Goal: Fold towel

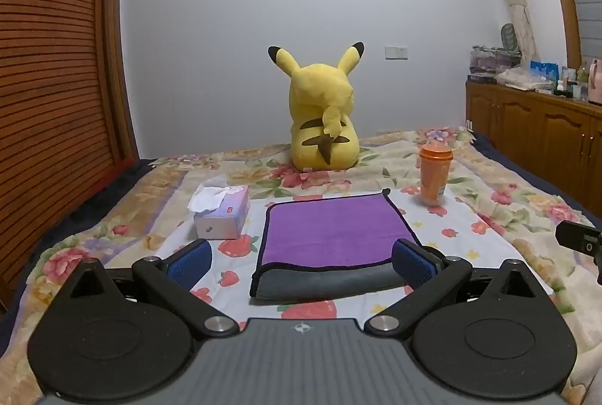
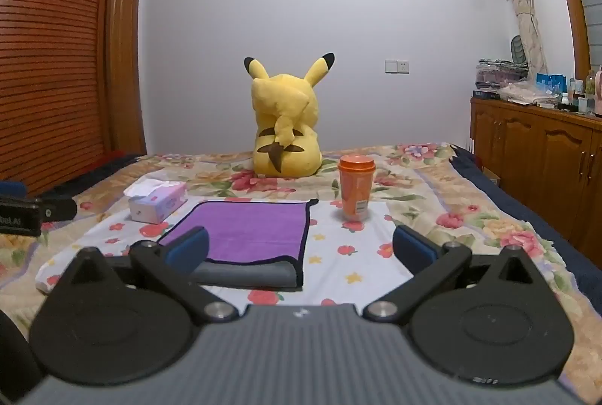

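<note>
A purple towel (image 1: 331, 230) with a grey underside and dark trim lies folded flat on the flowered sheet; it also shows in the right wrist view (image 2: 248, 232). Its grey folded edge faces me. My left gripper (image 1: 301, 264) is open and empty, its blue pads spread just before the towel's near edge. My right gripper (image 2: 301, 251) is open and empty, held near the towel's near right corner, with its left pad in front of the towel.
A tissue box (image 1: 222, 213) sits left of the towel. An orange cup (image 1: 434, 173) stands at its far right. A yellow plush toy (image 1: 323, 119) sits behind. A wooden cabinet (image 1: 534, 126) runs along the right, a wardrobe (image 1: 49, 66) on the left.
</note>
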Action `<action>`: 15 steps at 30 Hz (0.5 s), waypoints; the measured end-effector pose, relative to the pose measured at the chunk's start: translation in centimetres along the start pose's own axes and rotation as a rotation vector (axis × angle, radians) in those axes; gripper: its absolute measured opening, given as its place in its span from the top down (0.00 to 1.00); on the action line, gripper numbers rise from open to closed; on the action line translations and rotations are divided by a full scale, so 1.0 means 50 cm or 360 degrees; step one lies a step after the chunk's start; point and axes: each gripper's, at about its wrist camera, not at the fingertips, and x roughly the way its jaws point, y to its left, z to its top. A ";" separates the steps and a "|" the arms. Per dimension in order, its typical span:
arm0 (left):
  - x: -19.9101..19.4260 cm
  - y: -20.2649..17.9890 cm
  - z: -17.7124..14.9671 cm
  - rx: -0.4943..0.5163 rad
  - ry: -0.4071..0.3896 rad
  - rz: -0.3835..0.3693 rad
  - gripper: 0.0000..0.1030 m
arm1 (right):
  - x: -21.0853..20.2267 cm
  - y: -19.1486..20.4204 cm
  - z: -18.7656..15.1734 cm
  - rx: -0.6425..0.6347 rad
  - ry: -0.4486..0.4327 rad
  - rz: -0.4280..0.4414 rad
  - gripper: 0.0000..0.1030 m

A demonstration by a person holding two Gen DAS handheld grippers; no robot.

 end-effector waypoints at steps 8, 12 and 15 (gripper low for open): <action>-0.005 -0.024 -0.003 0.0014 -0.0013 0.0017 0.00 | 0.004 -0.001 -0.002 0.0014 0.0006 -0.0012 0.00; 0.001 -0.004 0.002 -0.0014 0.0001 -0.0002 0.00 | 0.007 -0.005 0.002 0.0008 -0.0002 -0.0017 0.00; 0.001 -0.001 0.011 -0.0010 0.0000 -0.0001 0.00 | 0.010 -0.004 0.003 0.0005 -0.0001 -0.0017 0.00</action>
